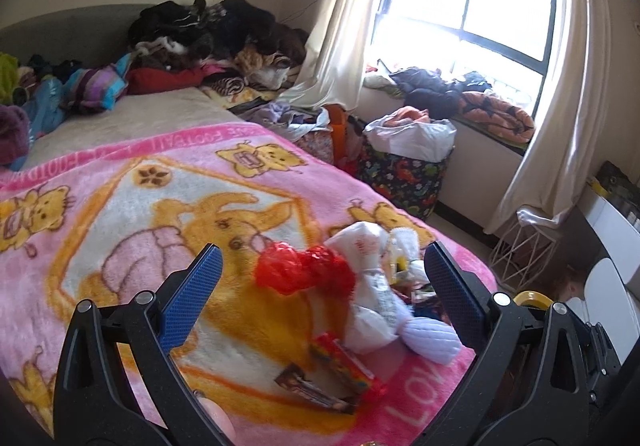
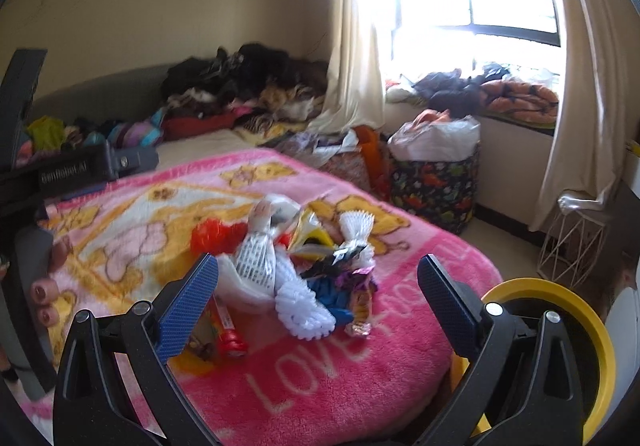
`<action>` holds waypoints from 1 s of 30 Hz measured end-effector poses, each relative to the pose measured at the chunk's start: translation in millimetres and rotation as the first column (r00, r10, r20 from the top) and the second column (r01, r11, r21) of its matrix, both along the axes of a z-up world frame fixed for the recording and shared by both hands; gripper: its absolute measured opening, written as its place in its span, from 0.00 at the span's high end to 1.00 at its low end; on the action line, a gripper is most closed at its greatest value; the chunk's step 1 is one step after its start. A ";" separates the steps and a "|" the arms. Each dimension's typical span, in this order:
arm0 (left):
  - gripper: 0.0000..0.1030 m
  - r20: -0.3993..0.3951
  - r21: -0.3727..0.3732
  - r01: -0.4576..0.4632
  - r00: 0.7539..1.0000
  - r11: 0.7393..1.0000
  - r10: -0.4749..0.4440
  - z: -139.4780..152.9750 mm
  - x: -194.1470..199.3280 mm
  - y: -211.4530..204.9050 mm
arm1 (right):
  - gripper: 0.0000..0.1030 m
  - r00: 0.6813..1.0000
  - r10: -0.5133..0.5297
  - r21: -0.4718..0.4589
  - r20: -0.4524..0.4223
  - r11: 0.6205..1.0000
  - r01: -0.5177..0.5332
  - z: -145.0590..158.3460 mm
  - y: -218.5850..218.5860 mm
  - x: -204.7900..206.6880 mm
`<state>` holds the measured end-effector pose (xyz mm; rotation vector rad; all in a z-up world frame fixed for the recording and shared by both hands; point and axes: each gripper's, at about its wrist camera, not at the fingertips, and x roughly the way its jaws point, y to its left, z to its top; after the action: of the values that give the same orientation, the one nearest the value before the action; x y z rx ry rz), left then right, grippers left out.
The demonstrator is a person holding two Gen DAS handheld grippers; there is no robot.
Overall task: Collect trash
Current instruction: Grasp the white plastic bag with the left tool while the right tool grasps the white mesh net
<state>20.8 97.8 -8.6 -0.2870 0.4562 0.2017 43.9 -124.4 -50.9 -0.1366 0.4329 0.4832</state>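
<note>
Trash [image 1: 352, 298] lies heaped on the pink blanket [image 1: 120, 205] near the bed's corner; the left gripper [image 1: 320, 286] hangs over it, jaws spread, holding nothing. From the right wrist, the right gripper [image 2: 320, 286] frames the same pile equally agape, a yellow bin [image 2: 560, 310] just beside, presumably to receive it.

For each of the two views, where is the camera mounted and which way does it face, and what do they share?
Left wrist: sits behind the left tool, open, looking across the pink blanket at the trash pile, toward the window; a fingertip shows at the bottom.
Right wrist: sits behind the right tool, open, facing the same pile; the left tool's body and the fingers holding it show at left, a yellow bin rim at lower right.
Shared: blanket, pile, window, dinosaur-print basket.
</note>
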 end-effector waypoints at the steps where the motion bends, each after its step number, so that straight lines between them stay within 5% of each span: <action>1: 0.10 -0.012 -0.005 0.000 1.000 1.000 0.000 -1.8 2.3 1.4 | 0.06 1.000 0.010 -0.008 -0.015 1.000 -0.010 -3.0 3.3 3.8; 10: 0.10 -0.154 -0.101 0.108 0.980 0.989 -0.123 -29.9 54.0 11.6 | 0.07 0.987 0.090 -0.129 -0.130 0.986 -0.107 -37.3 19.7 31.7; 19: 0.10 -0.257 -0.234 0.175 0.938 0.956 -0.234 -63.9 93.4 3.0 | 0.43 0.974 0.132 -0.224 -0.184 0.959 -0.172 -64.5 37.5 48.2; 23: 0.19 -0.282 -0.286 0.182 0.922 0.941 -0.264 -73.8 102.8 1.2 | 0.65 0.966 0.125 -0.227 -0.228 0.958 -0.177 -74.4 37.3 58.1; 30: 0.36 -0.317 -0.326 0.218 0.891 0.920 -0.324 -85.2 113.8 -9.1 | 0.77 0.956 0.174 -0.166 -0.235 0.962 -0.216 -67.3 30.3 59.1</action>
<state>134.6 88.7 -93.9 -0.4648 0.8950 -0.0938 103.1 -94.1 -118.2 -0.3152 0.6855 0.6558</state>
